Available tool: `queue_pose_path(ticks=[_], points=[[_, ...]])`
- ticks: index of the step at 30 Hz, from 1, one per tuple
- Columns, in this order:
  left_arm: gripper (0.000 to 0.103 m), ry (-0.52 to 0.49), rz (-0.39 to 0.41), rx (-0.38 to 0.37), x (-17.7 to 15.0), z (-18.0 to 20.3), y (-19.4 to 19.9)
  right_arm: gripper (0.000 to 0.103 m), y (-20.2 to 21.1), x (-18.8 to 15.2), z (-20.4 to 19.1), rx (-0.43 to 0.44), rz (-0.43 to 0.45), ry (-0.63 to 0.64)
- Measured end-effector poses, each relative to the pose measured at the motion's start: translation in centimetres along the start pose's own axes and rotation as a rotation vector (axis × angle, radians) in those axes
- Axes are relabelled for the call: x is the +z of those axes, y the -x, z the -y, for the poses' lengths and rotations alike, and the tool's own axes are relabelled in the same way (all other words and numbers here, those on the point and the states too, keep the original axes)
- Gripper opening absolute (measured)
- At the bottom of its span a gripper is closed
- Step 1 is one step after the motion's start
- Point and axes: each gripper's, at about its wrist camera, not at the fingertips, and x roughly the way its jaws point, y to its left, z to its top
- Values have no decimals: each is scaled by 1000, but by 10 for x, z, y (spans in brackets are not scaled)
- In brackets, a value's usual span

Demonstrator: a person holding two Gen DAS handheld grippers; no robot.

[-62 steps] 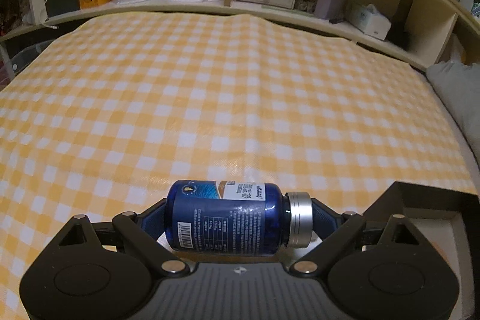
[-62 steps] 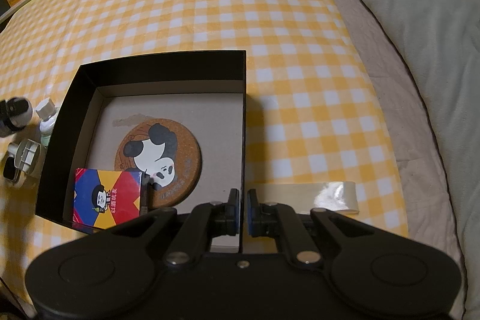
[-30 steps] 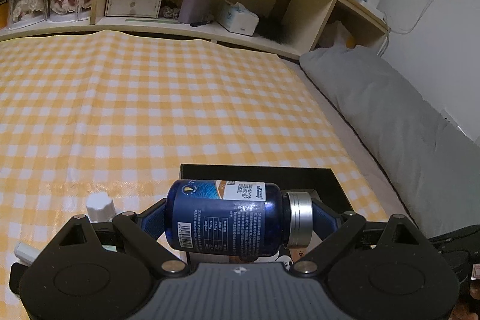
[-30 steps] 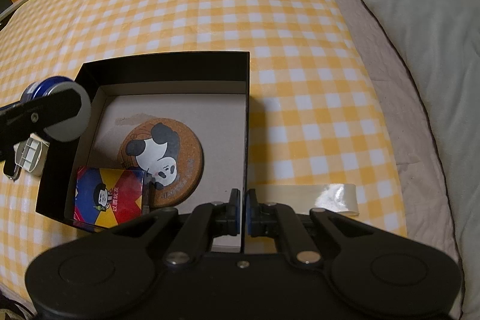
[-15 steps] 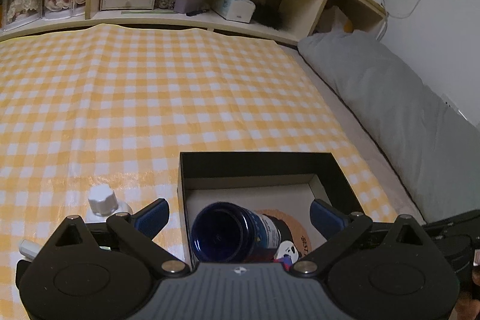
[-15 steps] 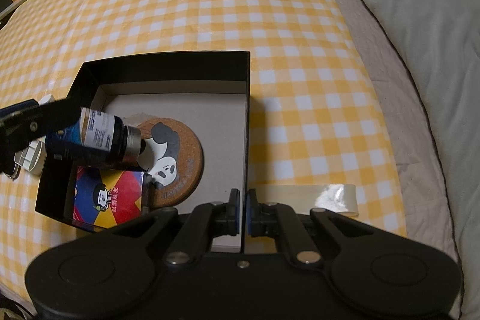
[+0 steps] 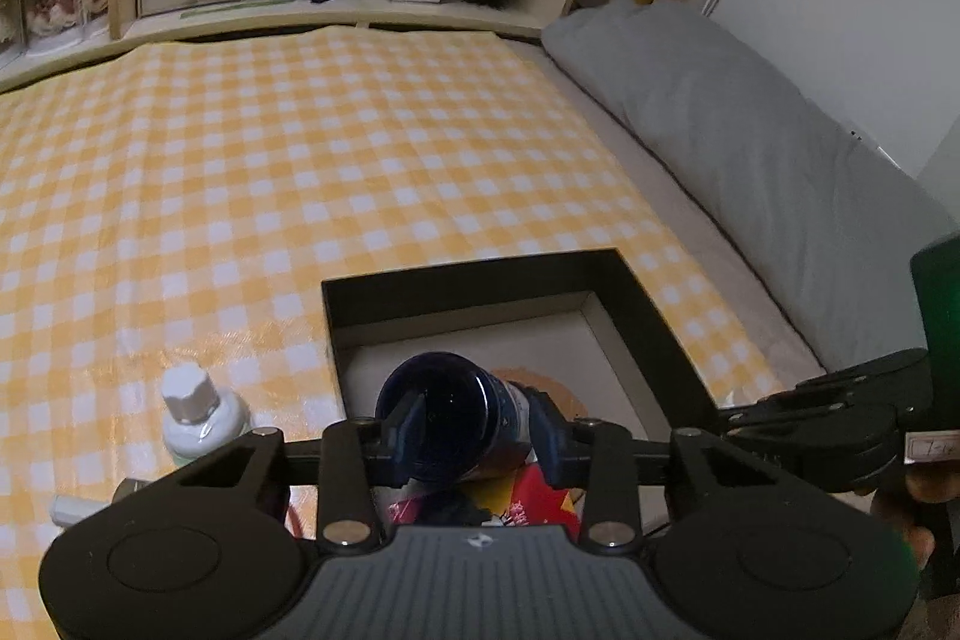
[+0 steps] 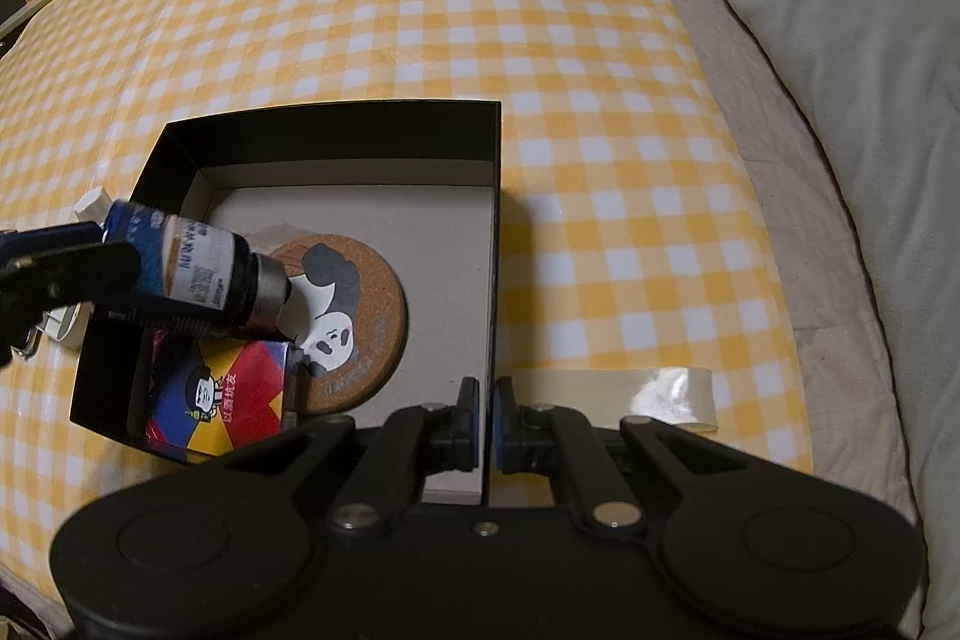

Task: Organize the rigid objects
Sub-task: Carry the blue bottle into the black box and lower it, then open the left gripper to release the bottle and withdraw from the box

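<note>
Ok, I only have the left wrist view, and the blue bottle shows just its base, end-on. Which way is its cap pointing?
Observer: The blue bottle tilts cap-down toward the panda coaster inside the black box.
Operator: What is the right gripper doing?
Observer: The right gripper has its jaws shut on the box's right wall.
Operator: Anything beyond that wall?
Observer: A roll of clear tape lies on the checked cloth, just outside it.
</note>
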Motion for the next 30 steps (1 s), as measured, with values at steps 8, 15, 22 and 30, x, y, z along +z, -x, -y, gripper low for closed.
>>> queue_pose_path(ticks=[8, 15, 22, 30], points=[[53, -17, 15, 43, -4, -5, -9, 5, -1, 0, 0, 0, 0, -2], [52, 25, 11, 76, -1, -19, -6, 5, -1, -1, -1, -1, -3, 0], [14, -48, 5, 38, 7, -12, 8, 5, 0, -1, -1, -1, -3, 0], [20, -246, -139, -10, -3, -4, 3, 5, 0, 0, -1, -3, -5, 1]])
